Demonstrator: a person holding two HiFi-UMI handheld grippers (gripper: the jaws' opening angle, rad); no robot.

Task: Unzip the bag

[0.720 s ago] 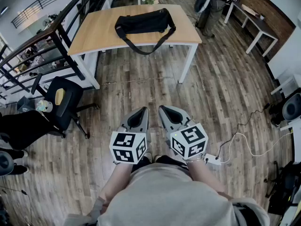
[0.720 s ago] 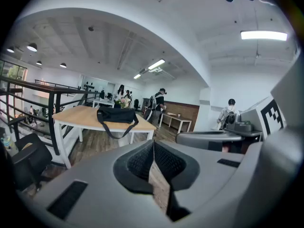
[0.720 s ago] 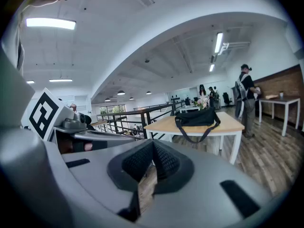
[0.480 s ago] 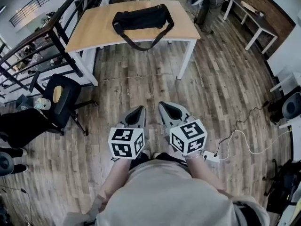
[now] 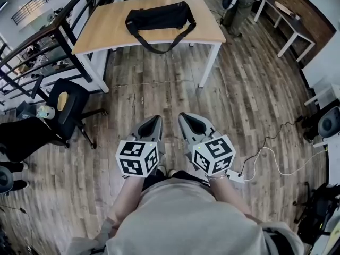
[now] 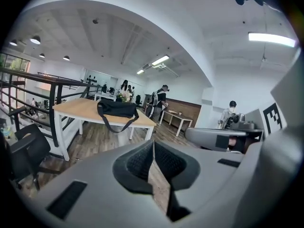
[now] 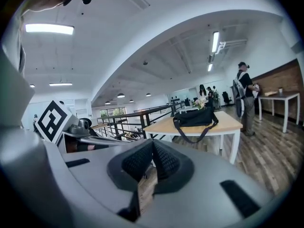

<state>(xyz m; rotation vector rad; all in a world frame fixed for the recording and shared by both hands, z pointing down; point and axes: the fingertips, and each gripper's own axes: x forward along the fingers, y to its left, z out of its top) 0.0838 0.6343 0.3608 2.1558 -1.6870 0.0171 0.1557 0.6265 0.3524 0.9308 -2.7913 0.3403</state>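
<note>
My left gripper [image 5: 153, 122] and right gripper [image 5: 187, 119] hang at 6 o'clock, jaws pressed together on nothing. The black bag [image 5: 158, 16] lies zipped on the table [image 5: 101, 35] at 12 o'clock, well apart, and has slid nearer the head view's top edge than before.

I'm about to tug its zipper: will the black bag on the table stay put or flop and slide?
The bag looks soft and slumped, so it probably crumples when pulled. Its strap droops limp over the table edge, suggesting floppy fabric. On smooth wood it may slide.
</note>
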